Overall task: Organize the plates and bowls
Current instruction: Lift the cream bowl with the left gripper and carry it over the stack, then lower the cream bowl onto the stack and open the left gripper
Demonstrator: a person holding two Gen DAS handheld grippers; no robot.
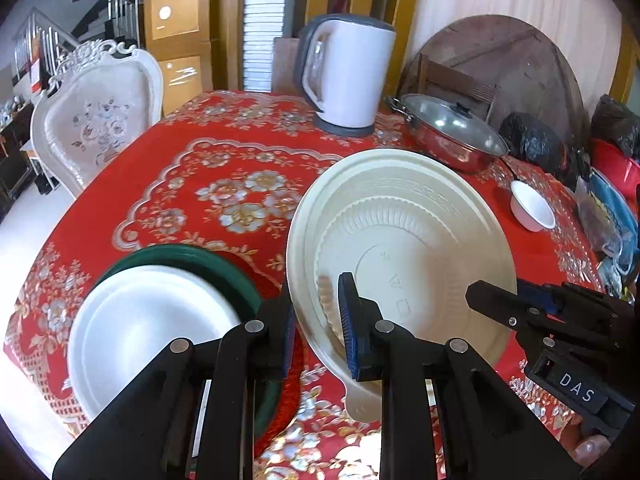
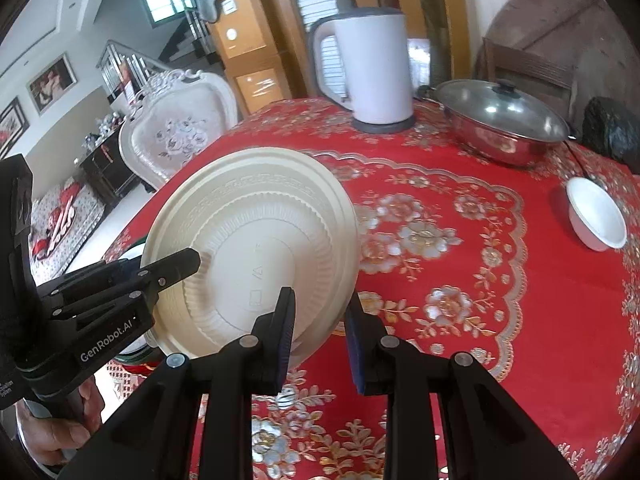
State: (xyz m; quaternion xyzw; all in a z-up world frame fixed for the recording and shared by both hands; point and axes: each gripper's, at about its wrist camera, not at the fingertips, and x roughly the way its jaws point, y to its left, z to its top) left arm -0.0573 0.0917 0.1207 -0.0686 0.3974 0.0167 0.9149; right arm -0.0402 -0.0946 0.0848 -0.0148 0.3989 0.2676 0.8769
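Observation:
A cream plastic bowl (image 1: 404, 240) is held tilted above the red tablecloth, its ribbed inside facing the cameras; it also shows in the right wrist view (image 2: 256, 240). My left gripper (image 1: 316, 320) is shut on its left rim. My right gripper (image 2: 320, 332) is shut on its right rim, and shows in the left wrist view (image 1: 496, 304). A white foam plate (image 1: 148, 328) lies on a dark green plate (image 1: 224, 272) at lower left. A small white bowl (image 2: 596, 216) stands at the right.
A white electric kettle (image 1: 348, 72) and a steel pot with glass lid (image 1: 452, 136) stand at the table's back. A white ornate chair (image 1: 96, 116) is at the left edge. Black bags (image 1: 536, 140) lie at the right.

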